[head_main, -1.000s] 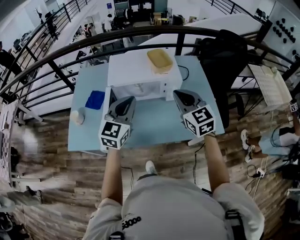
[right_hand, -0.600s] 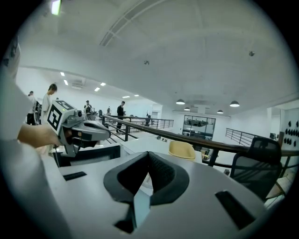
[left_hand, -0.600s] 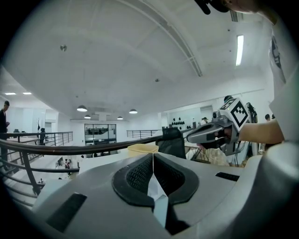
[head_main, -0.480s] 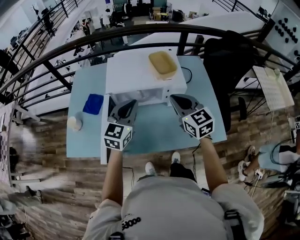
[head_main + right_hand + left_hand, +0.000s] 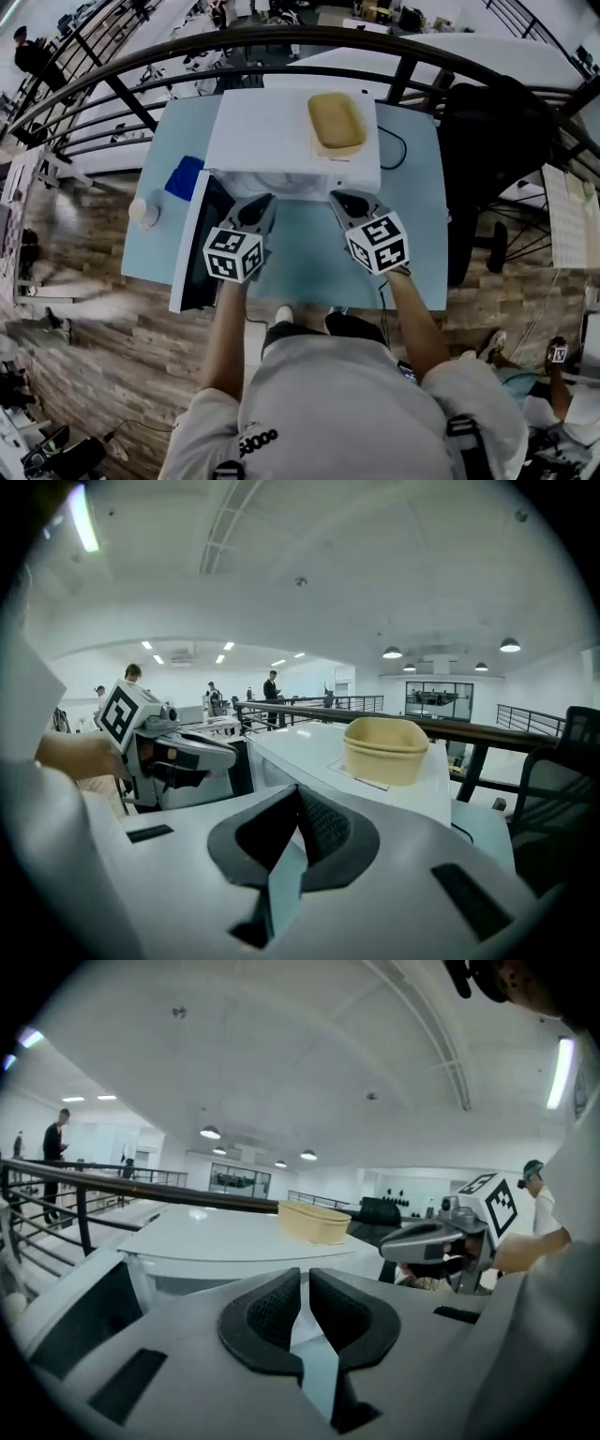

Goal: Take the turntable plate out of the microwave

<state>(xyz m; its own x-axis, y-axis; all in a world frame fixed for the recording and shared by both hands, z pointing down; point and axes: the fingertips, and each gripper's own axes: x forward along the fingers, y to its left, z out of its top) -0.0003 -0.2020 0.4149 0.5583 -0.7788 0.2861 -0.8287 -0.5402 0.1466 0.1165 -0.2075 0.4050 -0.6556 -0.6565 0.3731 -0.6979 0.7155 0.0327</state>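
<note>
Turntable plate not discernible; judged to sit inside the microwave (image 5: 281,131) cavity, whose door (image 5: 197,246) hangs open at left for access. Left hand-held gripper (image 5: 261,202) and right hand-held gripper (image 5: 341,200) are both clenched on nothing, poised side by side at the opening above the bench (image 5: 309,267), probably to reach in. Tan tub (image 5: 336,120) rests on top. No brand legible.

Tan basket (image 5: 336,120), blue cloth (image 5: 185,177)
</note>
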